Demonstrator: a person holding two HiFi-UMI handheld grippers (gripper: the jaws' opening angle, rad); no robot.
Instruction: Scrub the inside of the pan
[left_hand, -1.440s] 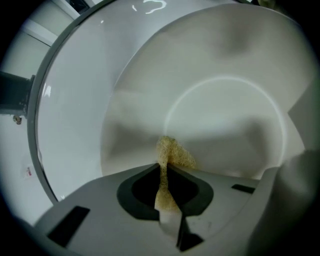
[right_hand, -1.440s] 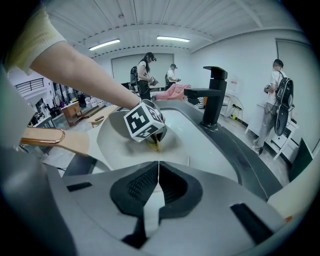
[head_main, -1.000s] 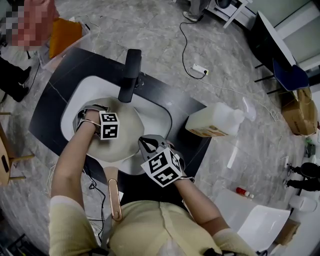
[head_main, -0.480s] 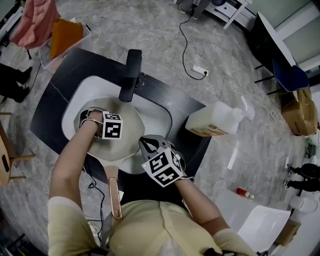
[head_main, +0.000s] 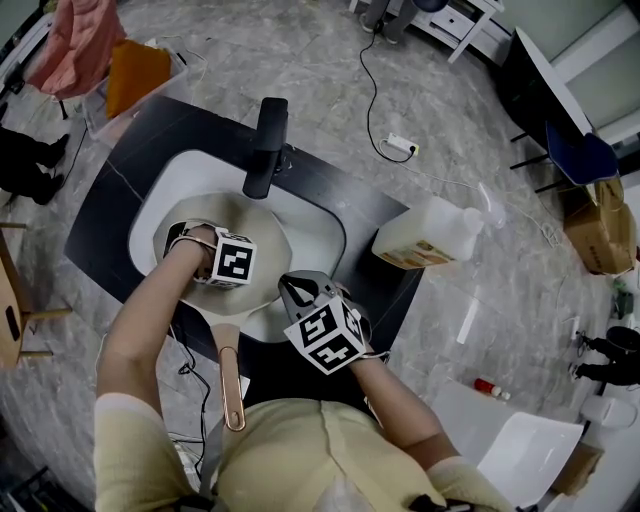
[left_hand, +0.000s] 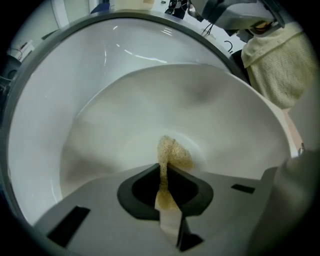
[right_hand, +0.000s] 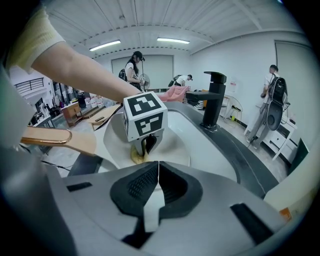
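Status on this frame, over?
Left tongs shut on sponge, pressed inside pan. Right tongs shut, empty. Nothing blocking the scrub.

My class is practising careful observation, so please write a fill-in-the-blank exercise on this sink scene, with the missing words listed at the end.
1. The left tongs press a yellowish sponge against the inside of the ____.
2. The right tongs are ____, with nothing between them.
3. The white sink has a ____ faucet above it.

Missing words: pan; shut; black.
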